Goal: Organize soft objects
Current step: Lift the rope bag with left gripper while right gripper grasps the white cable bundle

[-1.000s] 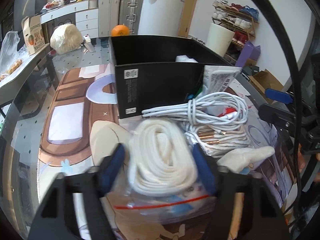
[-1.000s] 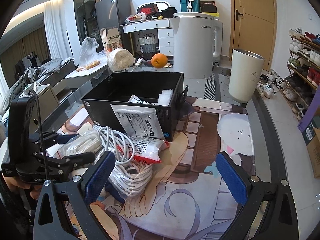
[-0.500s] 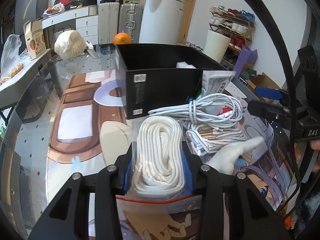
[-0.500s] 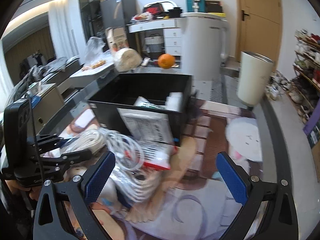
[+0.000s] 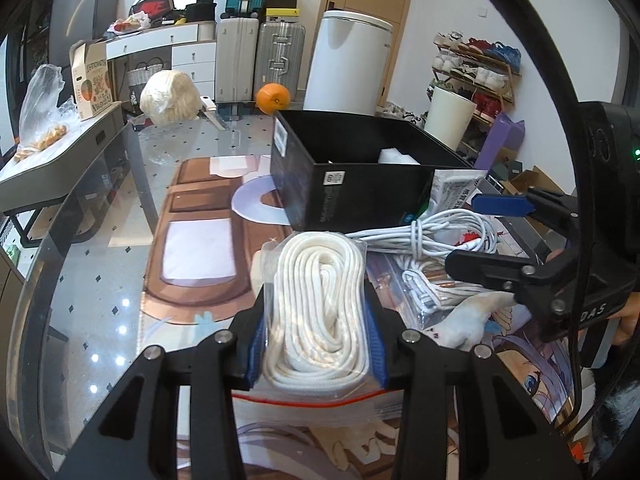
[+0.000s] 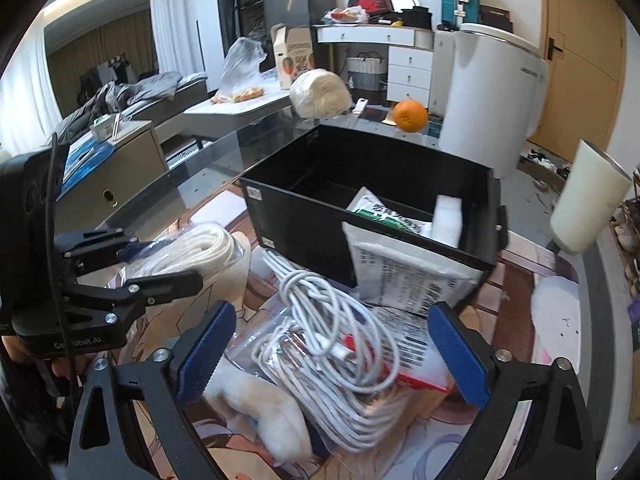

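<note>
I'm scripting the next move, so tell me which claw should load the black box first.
Left. The left claw is already shut on the bagged white rope, with the black box straight ahead. The right claw is open, hovering over the white cables, holding nothing.

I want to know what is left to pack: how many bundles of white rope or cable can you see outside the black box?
3. The bagged rope coil is clamped in the left gripper. A loose cable bundle lies on a bagged cable bundle, between the open right gripper's fingers. More may be hidden underneath.
</note>
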Tool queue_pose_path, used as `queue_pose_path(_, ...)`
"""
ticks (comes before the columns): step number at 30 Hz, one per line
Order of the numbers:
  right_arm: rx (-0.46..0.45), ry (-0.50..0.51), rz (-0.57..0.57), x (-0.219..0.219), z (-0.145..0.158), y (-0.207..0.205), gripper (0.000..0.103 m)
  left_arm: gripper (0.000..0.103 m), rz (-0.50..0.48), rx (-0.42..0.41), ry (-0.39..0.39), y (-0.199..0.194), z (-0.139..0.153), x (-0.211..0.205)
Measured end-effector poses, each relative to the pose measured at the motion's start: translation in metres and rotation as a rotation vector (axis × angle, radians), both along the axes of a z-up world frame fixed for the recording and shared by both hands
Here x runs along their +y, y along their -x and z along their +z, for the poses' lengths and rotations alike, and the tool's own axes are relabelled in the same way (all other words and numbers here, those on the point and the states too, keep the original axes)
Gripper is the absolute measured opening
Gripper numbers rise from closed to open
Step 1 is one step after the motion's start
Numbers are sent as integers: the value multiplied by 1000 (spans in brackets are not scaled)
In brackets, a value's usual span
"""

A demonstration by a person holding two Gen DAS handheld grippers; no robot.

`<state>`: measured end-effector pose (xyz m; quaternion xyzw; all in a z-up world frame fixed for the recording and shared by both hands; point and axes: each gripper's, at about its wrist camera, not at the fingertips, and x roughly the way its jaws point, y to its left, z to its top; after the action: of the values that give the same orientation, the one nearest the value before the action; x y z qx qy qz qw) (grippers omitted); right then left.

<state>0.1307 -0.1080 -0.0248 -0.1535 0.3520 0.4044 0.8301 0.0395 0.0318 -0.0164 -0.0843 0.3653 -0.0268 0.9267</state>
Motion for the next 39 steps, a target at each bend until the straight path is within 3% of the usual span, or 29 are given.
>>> queue_pose_path(3,11,15,32,10,-2,-1,88,40,9,-5,3,4,1,4)
queue_pose_path(10,32,40,84,23,-12,-5,84,40,28,-20,8,7,3,11)
queue_pose_path(19,-3,77,84,29,-16,-8,57,40,27,-25,9,7,4,11)
queue_pose_path(24,-14,79,135,27,-15,2,34,40,28,-28,9,8,4,11)
queue_pose_path(30,-35,57,154,25,-10,12,28,40,32,-35,10,10,7,12)
queue_pose_path(39,-64,7,159,12,6,30,28,40,38,-56,15,13,15,15)
